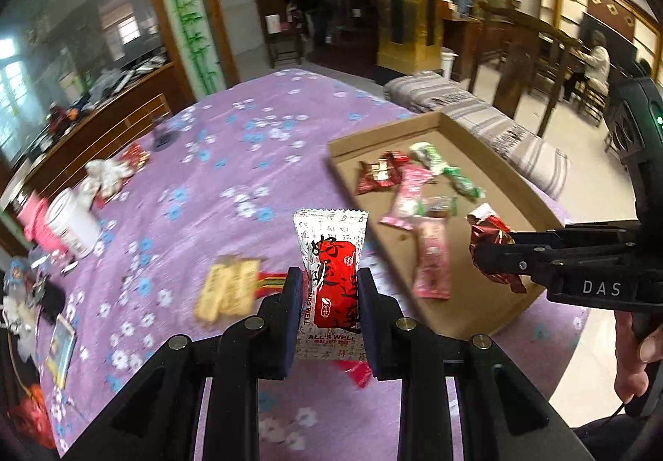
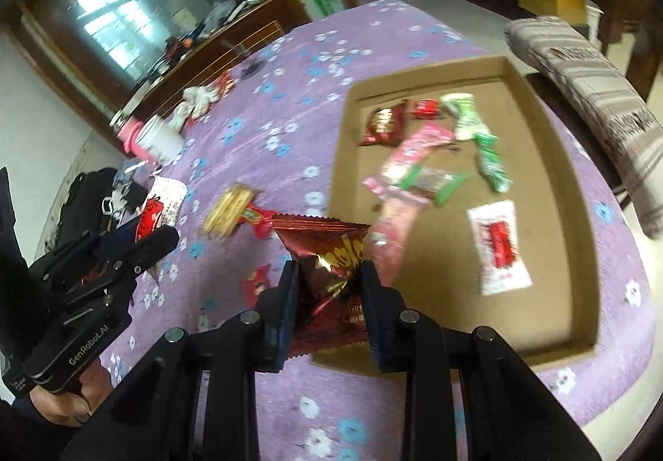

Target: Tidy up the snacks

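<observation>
Left gripper (image 1: pixel 329 287): clamped on white-and-red snack packet (image 1: pixel 331 278), above purple floral tablecloth (image 1: pixel 232 154) | Right gripper (image 2: pixel 329 287): clamped on dark red foil snack packet (image 2: pixel 327 253), beside cardboard tray (image 2: pixel 576 212) holding assorted snacks.

Each gripper is matte black plastic: the left gripper (image 1: pixel 329 295) and right gripper (image 2: pixel 329 295) both have two flat fingers faced with dark navy pads (image 1: pixel 292 320), carried on ribbed linkage arms with round brass-coloured pivot pins (image 1: pixel 254 322). Seen from the side, the right one's body bears white "DAS" lettering (image 1: pixel 601 288), small silver screws and a green light (image 1: pixel 659 120) on its upper housing. The left one's body reads "GenRobot.AI" (image 2: pixel 89 349) in white above a pistol-style handle, and a dark sleeve (image 2: pixel 25 423) shows beside the hand (image 2: pixel 70 407) on it.
</observation>
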Motion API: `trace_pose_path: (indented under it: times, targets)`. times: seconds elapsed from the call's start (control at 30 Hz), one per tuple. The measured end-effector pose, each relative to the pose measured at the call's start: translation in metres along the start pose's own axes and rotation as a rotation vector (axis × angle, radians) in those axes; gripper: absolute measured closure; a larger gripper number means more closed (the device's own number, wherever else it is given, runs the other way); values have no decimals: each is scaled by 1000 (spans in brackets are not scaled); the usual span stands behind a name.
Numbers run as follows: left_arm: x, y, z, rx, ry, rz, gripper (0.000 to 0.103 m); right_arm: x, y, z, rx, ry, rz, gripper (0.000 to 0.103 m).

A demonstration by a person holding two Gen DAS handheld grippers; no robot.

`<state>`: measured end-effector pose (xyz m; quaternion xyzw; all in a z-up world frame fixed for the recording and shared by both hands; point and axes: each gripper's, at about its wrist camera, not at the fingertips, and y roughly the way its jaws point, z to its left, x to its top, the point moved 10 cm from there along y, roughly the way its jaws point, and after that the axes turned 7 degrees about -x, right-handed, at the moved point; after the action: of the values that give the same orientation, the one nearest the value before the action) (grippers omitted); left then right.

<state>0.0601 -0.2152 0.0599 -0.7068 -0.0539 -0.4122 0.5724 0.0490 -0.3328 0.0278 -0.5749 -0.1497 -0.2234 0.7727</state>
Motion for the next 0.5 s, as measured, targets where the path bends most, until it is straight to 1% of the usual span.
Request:
trace_pose_path:
  times: [0.17,0.3,0.37,0.5]
  targets:
    - [8,16,-32,-50,44,18,77,-2,-3,-30,-33,45,1,75]
    - [12,31,-58,-112,67,34,77,-4,-3,-50,-55,68,12,75]
    - [10,43,-72,-148,73,55,77,-5,-3,-60,-70,75,18,75]
    - [8,61,-95,-178,98,85,77,-5,0,-77,-90,87,33,75]
